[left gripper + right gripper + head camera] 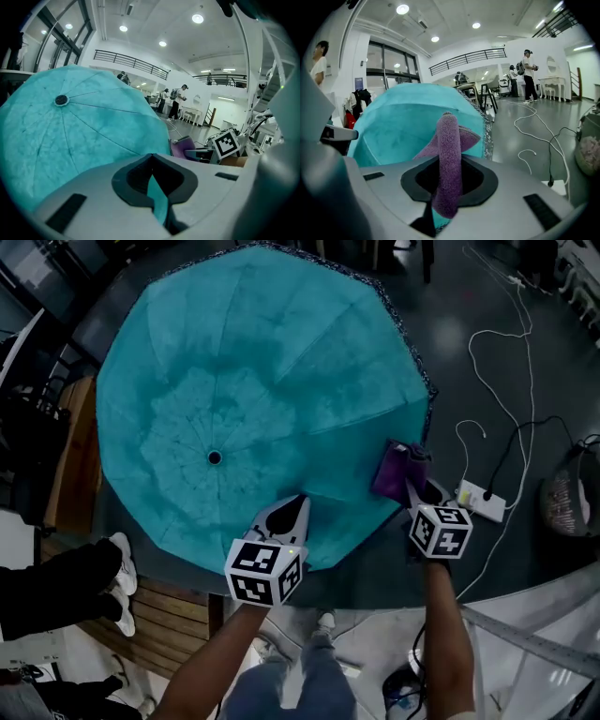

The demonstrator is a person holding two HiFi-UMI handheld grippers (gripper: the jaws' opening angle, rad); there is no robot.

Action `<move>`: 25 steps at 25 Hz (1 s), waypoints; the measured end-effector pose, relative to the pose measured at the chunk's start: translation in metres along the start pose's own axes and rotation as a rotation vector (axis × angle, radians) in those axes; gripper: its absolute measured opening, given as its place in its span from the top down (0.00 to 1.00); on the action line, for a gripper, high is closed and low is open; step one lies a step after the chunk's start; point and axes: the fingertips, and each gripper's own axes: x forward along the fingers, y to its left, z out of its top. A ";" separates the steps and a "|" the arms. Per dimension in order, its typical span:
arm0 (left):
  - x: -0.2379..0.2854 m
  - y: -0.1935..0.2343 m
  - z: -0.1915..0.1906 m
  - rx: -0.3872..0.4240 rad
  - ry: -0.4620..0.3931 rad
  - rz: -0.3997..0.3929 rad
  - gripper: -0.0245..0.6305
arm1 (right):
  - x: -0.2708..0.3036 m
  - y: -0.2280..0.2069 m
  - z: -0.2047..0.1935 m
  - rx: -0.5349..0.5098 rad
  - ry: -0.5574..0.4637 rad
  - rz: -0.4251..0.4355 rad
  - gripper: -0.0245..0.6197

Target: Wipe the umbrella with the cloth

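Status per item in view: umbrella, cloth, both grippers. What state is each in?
umbrella: open, canopy fully spread, its top facing up.
cloth: bunched, pinched in the right gripper, its free end over the canopy rim.
left gripper: shut on a fold of the umbrella's teal rim fabric.
right gripper: shut on the cloth.

The head view is dim. The floor (450, 334) is dark, with one soft shiny spot near the top right. The umbrella (262, 381) is the brightest thing there. Both gripper views are bright, lit by round ceiling lights (197, 18) overhead. They bend round at the edges, with black corners. The near bottom parts look blurry.
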 end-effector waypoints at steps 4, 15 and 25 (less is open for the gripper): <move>0.011 -0.006 -0.005 0.017 0.021 -0.008 0.96 | 0.008 -0.037 -0.014 0.002 0.038 -0.055 0.84; 0.011 -0.007 -0.014 0.023 0.039 -0.019 0.96 | -0.023 -0.031 0.001 0.024 -0.021 -0.058 0.84; -0.043 0.044 -0.010 0.031 0.010 0.014 0.96 | -0.064 0.154 0.065 0.094 -0.260 0.216 0.84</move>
